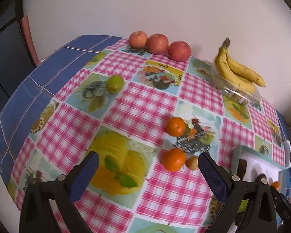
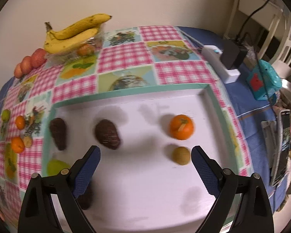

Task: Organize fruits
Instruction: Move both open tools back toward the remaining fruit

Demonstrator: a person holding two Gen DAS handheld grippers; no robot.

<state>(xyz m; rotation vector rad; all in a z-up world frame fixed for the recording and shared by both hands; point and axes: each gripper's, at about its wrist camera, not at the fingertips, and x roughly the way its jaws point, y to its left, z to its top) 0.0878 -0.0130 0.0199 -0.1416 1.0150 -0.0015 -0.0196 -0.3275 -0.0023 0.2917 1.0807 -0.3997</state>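
My right gripper [image 2: 145, 163] stands wide open and empty over the white tray with the mint-green rim [image 2: 126, 92]. Inside this tray lie a round orange mandarin [image 2: 181, 127], a small brownish fruit [image 2: 181, 155] and dark scaly fruits [image 2: 107, 134]. My left gripper [image 1: 148, 167] is open too, holding nothing, left of the tray, near two orange mandarins [image 1: 173, 159] on the pink checked tablecloth [image 1: 137, 106].

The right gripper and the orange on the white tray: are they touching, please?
Apart. In the right wrist view the right gripper stands open and empty, and bare white tray shows between its fingers and the orange.
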